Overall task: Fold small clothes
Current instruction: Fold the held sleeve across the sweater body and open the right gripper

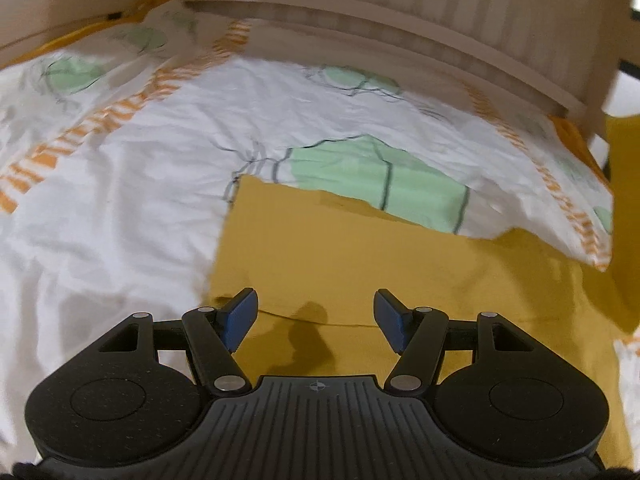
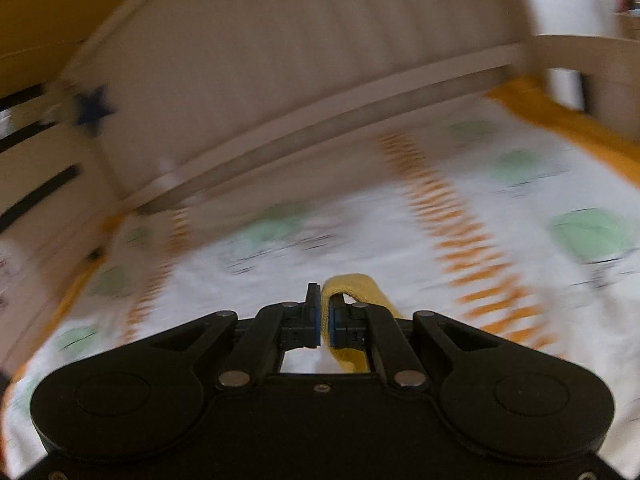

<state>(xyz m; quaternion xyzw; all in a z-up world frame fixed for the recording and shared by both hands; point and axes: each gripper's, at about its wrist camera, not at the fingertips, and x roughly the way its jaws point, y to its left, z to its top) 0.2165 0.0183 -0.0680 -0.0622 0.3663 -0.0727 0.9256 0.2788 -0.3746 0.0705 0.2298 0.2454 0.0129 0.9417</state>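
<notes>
While my right hand-held gripper (image 2: 325,316) pinched only the cloth (image 2: 352,286) hem, it could slip. My left hand-held gripper (image 1: 316,314) hung wide, empty, over the cloth (image 1: 360,264).

A white bed sheet printed with pale green shapes outlined in dark lines and bands of short orange stripes (image 1: 132,184) covered the surface, creased and rumpled in places. In the right wrist view the same sheet (image 2: 360,240) appeared blurred. Behind it stood a pale wooden bed frame with slatted boards (image 1: 440,32), its rail running along the far edge of the sheet. On that frame, seen from the right wrist camera (image 2: 280,92), a dark blue star-shaped mark (image 2: 94,110) sat toward the left end.
</notes>
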